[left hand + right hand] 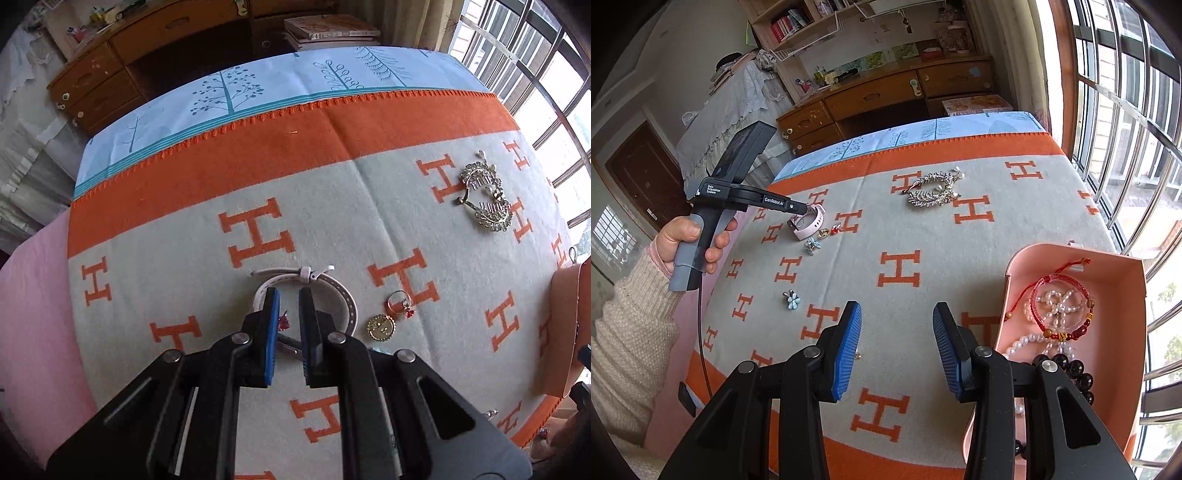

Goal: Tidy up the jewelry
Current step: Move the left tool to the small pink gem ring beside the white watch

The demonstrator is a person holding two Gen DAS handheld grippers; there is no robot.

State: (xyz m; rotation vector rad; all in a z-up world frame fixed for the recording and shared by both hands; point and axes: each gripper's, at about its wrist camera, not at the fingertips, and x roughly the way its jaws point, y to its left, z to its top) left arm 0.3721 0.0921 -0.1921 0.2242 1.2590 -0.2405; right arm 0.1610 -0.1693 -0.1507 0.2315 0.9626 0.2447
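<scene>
My left gripper [288, 299] hangs just over a pale pink watch [341, 291], its jaws a narrow gap apart around the near part of the strap, with a red stone piece [283, 322] between the fingers. In the right wrist view the left gripper [803, 210] sits at the same watch [812, 223]. A gold round pendant [381, 327] and a ring with a red stone [400, 302] lie right of it. A heart-shaped crystal hair comb [484, 195] lies far right. My right gripper [897, 343] is open and empty above the blanket, left of the pink box [1126, 280].
The pink box holds a red cord bracelet [1062, 295], pearls [1027, 339] and dark beads [1078, 373]. Two small blue flower clips [792, 298] [812, 245] lie on the orange-and-grey H blanket [923, 240]. A wooden desk [886, 96] stands beyond the bed; windows on the right.
</scene>
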